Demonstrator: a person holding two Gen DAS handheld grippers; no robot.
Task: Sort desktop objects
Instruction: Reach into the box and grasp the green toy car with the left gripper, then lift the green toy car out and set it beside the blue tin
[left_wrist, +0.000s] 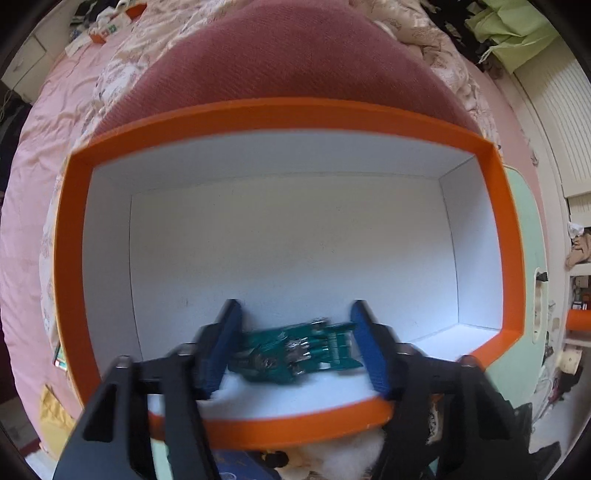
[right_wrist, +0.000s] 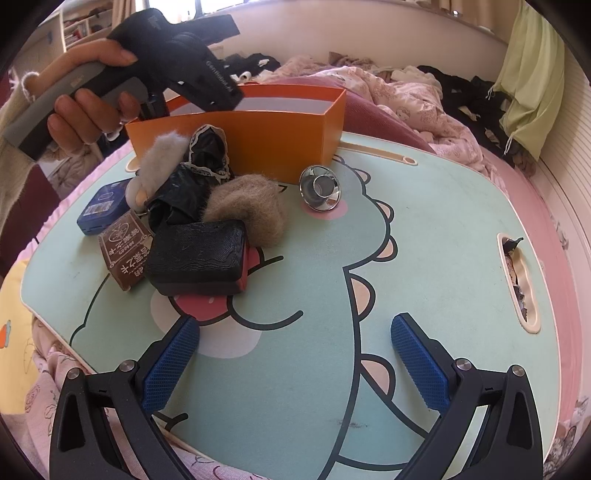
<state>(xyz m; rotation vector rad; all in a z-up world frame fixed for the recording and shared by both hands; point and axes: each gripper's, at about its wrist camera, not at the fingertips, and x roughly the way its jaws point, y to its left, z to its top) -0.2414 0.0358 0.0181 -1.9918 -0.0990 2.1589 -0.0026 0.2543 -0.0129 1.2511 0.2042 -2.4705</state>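
My left gripper (left_wrist: 295, 312) points down into an orange box (left_wrist: 288, 110) with white inner walls. A green circuit board (left_wrist: 299, 347), blurred, lies low in the box under the gap between the blue pads (left_wrist: 221, 354), and the pads do not press on it. In the right wrist view a person's hand (right_wrist: 88, 107) holds that gripper over the orange box (right_wrist: 258, 125), which stands at the far side of the lap table (right_wrist: 424, 258). My right gripper (right_wrist: 295, 325) hovers open above the table's near edge with nothing between its fingers.
Left of the box lies a pile: a black case (right_wrist: 195, 254), a brown packet (right_wrist: 125, 251), a blue box (right_wrist: 105, 203), tan fluff (right_wrist: 247, 210), grey fluff (right_wrist: 162, 155) and black lace cloth (right_wrist: 199, 162). A shiny metal cup (right_wrist: 319, 186) sits near the box. Bedding surrounds the table.
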